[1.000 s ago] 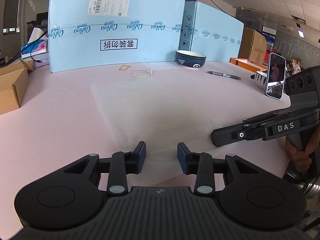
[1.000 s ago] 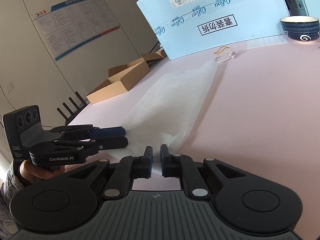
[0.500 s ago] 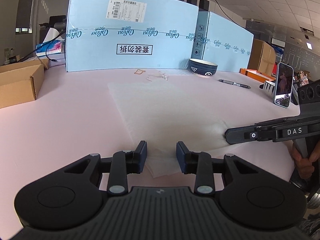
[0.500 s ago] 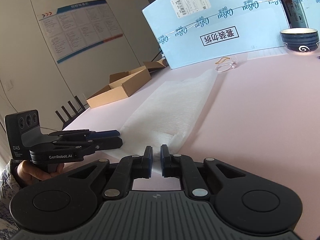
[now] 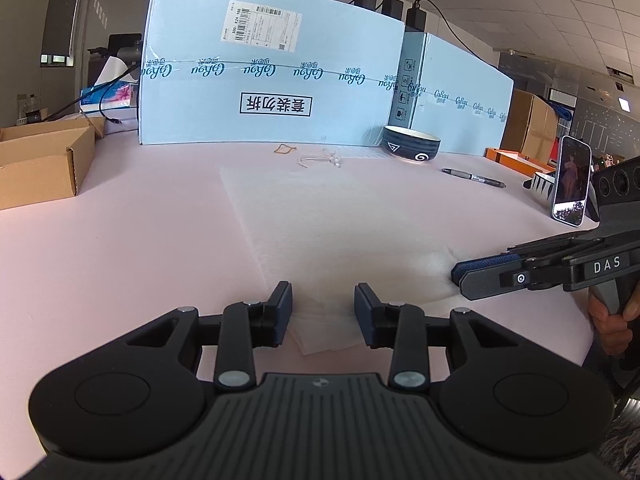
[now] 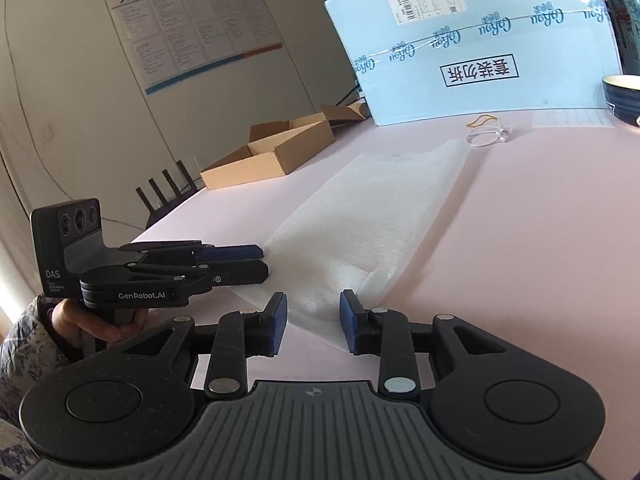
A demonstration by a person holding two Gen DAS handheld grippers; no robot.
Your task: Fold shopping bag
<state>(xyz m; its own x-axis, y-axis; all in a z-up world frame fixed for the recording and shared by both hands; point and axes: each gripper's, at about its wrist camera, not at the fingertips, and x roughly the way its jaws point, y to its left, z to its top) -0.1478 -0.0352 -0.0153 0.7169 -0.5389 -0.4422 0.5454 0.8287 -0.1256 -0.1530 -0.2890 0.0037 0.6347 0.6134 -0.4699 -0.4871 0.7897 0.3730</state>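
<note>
Shopping bag (image 5: 320,236) — white, thin, already a long flat strip — lies on the pink table (image 5: 100,260), its near end between the fingers of both grippers. Right gripper (image 6: 313,318) is opening, its pads clear of the corner below them; left gripper (image 5: 323,312) stands parted over the other near corner, gripping nothing. Both releases look clean. For the next fold, I would pinch both near corners evenly and carry them straight toward the far end — beyond it lie a clear loop (image 5: 318,159) and the blue box (image 5: 272,92).

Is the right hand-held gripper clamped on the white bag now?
Apart. In the right wrist view the right hand-held gripper is opening: bare gaps show between both pads and the bag corner lying flat on the table between them.
</note>
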